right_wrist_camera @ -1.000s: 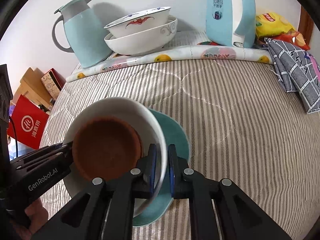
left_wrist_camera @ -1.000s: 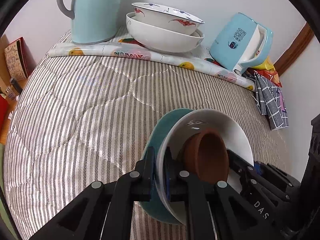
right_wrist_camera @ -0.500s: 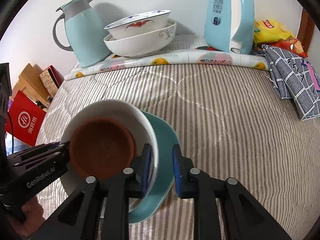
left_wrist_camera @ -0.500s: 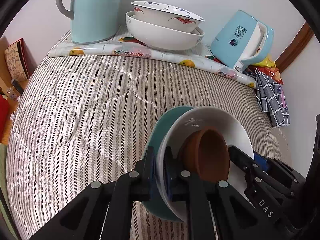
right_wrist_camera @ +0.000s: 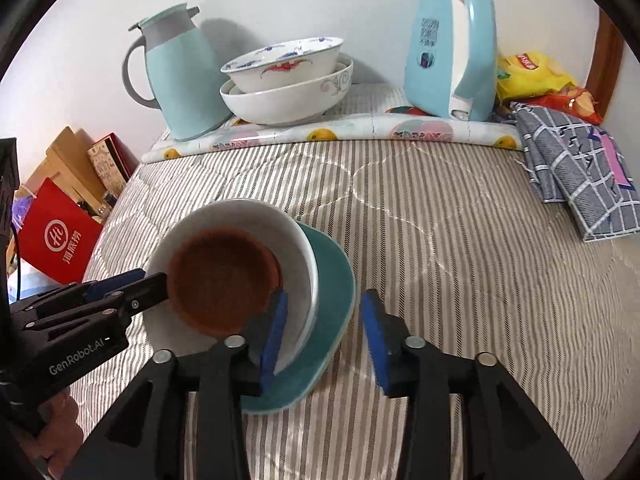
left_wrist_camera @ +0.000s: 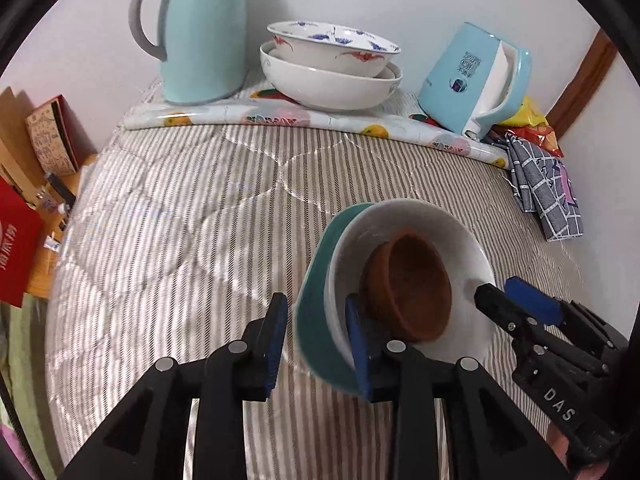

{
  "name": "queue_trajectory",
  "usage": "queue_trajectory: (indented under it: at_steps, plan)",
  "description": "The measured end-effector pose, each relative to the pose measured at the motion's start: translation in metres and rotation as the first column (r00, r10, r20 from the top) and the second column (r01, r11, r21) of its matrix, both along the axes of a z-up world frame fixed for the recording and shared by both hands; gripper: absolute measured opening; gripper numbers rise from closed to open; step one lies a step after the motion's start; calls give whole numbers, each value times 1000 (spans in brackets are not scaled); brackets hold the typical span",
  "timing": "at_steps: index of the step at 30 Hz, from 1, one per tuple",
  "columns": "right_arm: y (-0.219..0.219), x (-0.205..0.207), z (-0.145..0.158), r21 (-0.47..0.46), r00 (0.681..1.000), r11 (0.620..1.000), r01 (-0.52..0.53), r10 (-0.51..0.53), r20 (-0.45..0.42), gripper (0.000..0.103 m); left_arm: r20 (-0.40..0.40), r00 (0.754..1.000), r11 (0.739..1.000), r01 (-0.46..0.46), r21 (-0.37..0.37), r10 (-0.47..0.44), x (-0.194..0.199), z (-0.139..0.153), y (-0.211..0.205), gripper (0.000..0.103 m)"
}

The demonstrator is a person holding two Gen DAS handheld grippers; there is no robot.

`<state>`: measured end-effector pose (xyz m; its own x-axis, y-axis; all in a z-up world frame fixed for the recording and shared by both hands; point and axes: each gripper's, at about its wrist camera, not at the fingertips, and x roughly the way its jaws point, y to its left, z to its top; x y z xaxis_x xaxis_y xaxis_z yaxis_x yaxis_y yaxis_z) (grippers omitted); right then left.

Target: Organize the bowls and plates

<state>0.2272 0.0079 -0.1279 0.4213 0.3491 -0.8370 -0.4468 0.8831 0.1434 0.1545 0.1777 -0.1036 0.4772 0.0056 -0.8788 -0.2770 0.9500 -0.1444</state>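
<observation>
Both the left hand-held gripper [left_wrist_camera: 318, 340] and right hand-held gripper [right_wrist_camera: 324, 336] stand wide apart, straddling opposite rims of the stacked teal plate [left_wrist_camera: 316, 300], white bowl [left_wrist_camera: 468, 256] and brown bowl [left_wrist_camera: 416, 280] on the bed [left_wrist_camera: 180, 232].

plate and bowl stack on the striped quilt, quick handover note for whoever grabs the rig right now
Left gripper: open, fingers straddling the rims of the teal plate and white bowl.
Right gripper: open, straddling the same rims from the other side.
Small brown bowl sits in the white bowl, on the teal plate, on the striped quilt.
Two large white bowls nested by the wall.
Left: back both grippers out.
</observation>
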Motion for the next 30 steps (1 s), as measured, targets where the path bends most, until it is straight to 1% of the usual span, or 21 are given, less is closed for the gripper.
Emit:
queue_trajectory:
  at_steps: [1,4,9,11,13,14,16,17,19,21,22,24,25,27,30]
  plan:
    - [-2,-3,3,3,1000,1000,5,-5,4,43,5,1000,1000,-1,7,1,-3,3,-1,29]
    - [-12,-16,15,6,999,1000,20,-20,35,43,32,999,999,-3,32,2,-16,16,-8,37]
    - [-33,-44,35,-54,991,997,63,-57,119,45,89,996,997,-7,74,0,-39,39,-26,45]
    - [-43,-53,40,-60,989,995,77,-69,129,45,114,993,996,-4,86,-6,-48,48,-36,47]
    - [-53,-62,44,-59,989,995,87,-79,127,45,139,990,995,-3,102,-11,-56,56,-47,51]
    - [-60,-67,46,-57,988,994,94,-86,129,45,155,988,994,-4,111,-14,-62,62,-54,55]
    - [-73,-77,52,-60,984,992,115,-105,146,45,184,983,993,1,121,-24,-71,70,-65,60]
    - [-79,-82,54,-61,982,990,123,-113,154,45,195,980,992,8,125,-32,-76,74,-72,65]
    - [-91,-90,59,-56,978,988,141,-131,162,53,219,975,991,14,131,-43,-85,81,-83,68]
    - [-104,-100,65,-31,974,987,156,-149,170,64,242,969,991,13,134,-46,-95,87,-93,72]
    - [-111,-106,68,-22,971,986,163,-157,179,66,251,967,991,12,131,-45,-99,89,-97,74]
    - [-121,-116,73,-13,965,984,176,-170,199,74,276,960,992,6,126,-41,-108,93,-106,85]
    - [-126,-120,75,-8,962,983,182,-177,207,76,283,959,992,0,126,-36,-112,95,-108,85]
    - [-136,-129,79,4,957,981,192,-188,220,84,296,955,992,-15,126,-23,-120,97,-115,86]
    - [-147,-141,84,7,947,979,201,-197,253,87,302,953,991,-22,135,-20,-129,100,-124,88]
